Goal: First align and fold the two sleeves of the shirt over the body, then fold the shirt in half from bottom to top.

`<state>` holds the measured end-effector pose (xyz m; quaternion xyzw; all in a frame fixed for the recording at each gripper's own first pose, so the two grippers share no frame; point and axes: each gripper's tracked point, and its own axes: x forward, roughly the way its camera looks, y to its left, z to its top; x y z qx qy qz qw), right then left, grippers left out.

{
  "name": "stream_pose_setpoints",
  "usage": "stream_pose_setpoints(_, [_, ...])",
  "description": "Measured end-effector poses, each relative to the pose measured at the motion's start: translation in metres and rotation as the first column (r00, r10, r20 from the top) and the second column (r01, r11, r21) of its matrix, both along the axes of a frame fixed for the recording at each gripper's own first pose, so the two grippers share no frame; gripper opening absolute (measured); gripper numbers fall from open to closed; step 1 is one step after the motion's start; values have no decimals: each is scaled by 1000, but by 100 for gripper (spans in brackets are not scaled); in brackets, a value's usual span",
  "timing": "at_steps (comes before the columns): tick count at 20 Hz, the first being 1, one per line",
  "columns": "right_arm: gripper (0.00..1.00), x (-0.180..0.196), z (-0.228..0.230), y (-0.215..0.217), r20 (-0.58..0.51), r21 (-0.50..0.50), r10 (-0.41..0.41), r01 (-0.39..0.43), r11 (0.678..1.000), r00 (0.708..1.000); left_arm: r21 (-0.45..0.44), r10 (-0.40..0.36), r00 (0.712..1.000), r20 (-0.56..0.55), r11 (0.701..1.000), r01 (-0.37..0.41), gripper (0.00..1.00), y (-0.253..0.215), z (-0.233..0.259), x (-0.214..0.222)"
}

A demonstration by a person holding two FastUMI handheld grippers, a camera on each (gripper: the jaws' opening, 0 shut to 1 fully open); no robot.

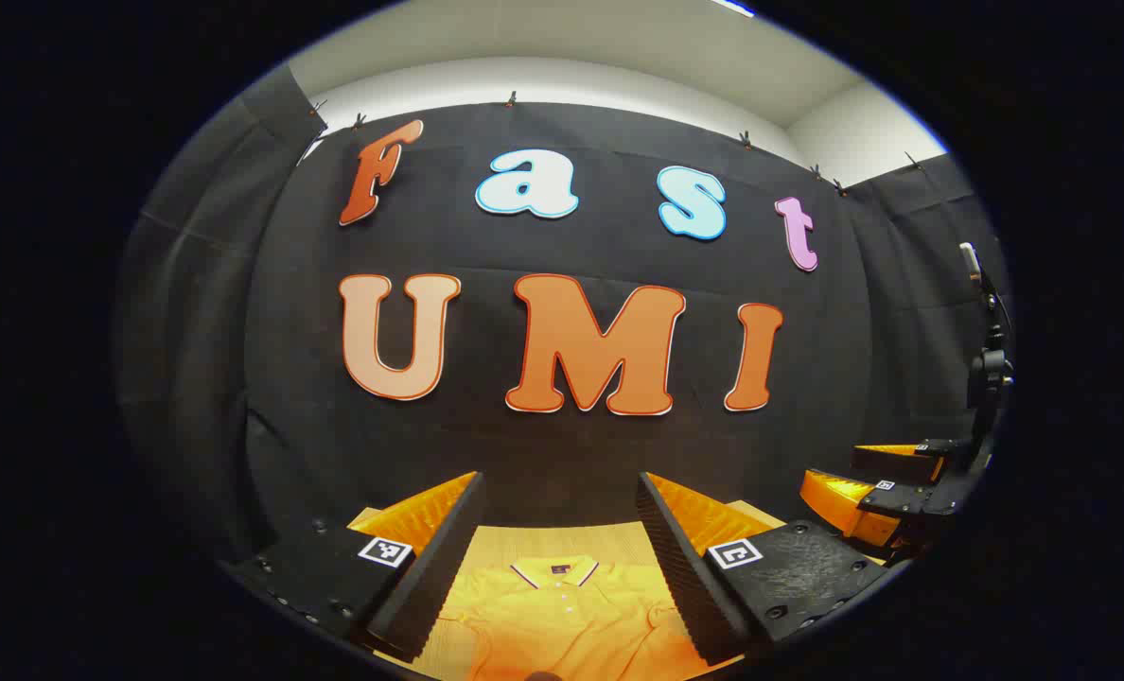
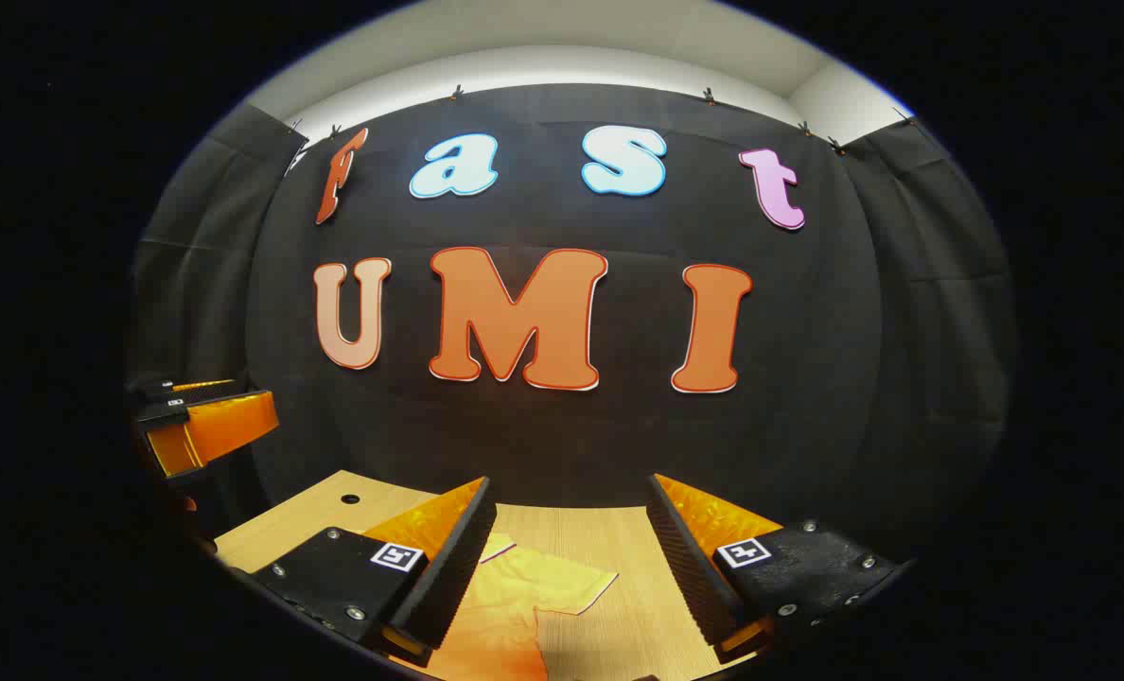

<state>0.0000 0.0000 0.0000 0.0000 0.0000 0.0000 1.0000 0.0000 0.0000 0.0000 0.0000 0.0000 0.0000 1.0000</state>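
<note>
Both claws hover above the surface, none of the folds begun as far as can be judged. Left claw: fingers spread wide, nothing between them. Right claw: likewise spread, empty.

Step in hand, by judgement: reach for the first sleeve.
- Right claw looks the better placed; the short sleeve lies just ahead of it, between its fingers in the right gripper view.
- Come down near the sleeve's outer hem and pinch the top layer of cloth only, so the body panel does not drag along.
- Carry the sleeve inward, low and flat; set the fold line along the shoulder seam so the edge lies parallel to the shirt's side.
- Left claw could press the body near the collar to stop sliding; the wood-grain surface looks smooth, so the cloth may creep.
- Match the second sleeve to the first before the bottom-to-top fold.

Polo shirt: yellow-orange, lying flat, front up, on the light wooden surface. Collar has a dark-and-white trim, with a buttoned placket below. Sleeve spread outward, unfolded. Lower hem not visible.
</note>
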Motion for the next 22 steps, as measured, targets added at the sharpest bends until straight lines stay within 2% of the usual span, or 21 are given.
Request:
stream_pose_setpoints(3, [97, 0, -5, 0, -11, 28, -15, 16, 999, 1000, -2, -15, 1000, -9, 1000, 15, 98, 5, -3, -2])
stream_pose_setpoints(4, [100, -1, -7, 1, -12, 31, -18, 18, 999, 1000, -1, -19, 1000, -12, 1000, 19, 98, 6, -6, -5])
stream_pose_setpoints(5, [97, -1, -9, 2, -15, 29, -22, 22, 999, 1000, -3, -20, 1000, -16, 1000, 20, 98, 7, -9, -7])
stream_pose_setpoints(10, [97, -5, -20, 2, -37, 29, -56, 57, 998, 998, -27, -16, 1000, -27, 1000, 15, 98, 20, -19, -11])
stream_pose_setpoints(14, [97, -9, -24, 0, -55, 62, -81, 85, 994, 995, 9, -7, 1000, -11, 1000, 7, 98, 27, -22, -14])
stream_pose_setpoints(15, [100, -11, -25, -1, -54, 62, -89, 92, 994, 995, 21, -6, 1000, -8, 1000, 6, 98, 28, -24, -15])
stream_pose_setpoints(16, [97, -13, -25, -1, -47, 59, -89, 92, 994, 995, 29, -5, 1000, -11, 1000, 5, 98, 28, -27, -16])
stream_pose_setpoints(19, [97, -15, -30, 4, -39, 44, -74, 75, 996, 997, 26, -9, 999, -31, 1000, 10, 98, 25, -37, -15])
stream_pose_setpoints(22, [97, 1, -48, -3, -84, 44, -54, 57, 997, 995, 39, 32, 999, -32, 999, -30, 97, 26, -40, -9])
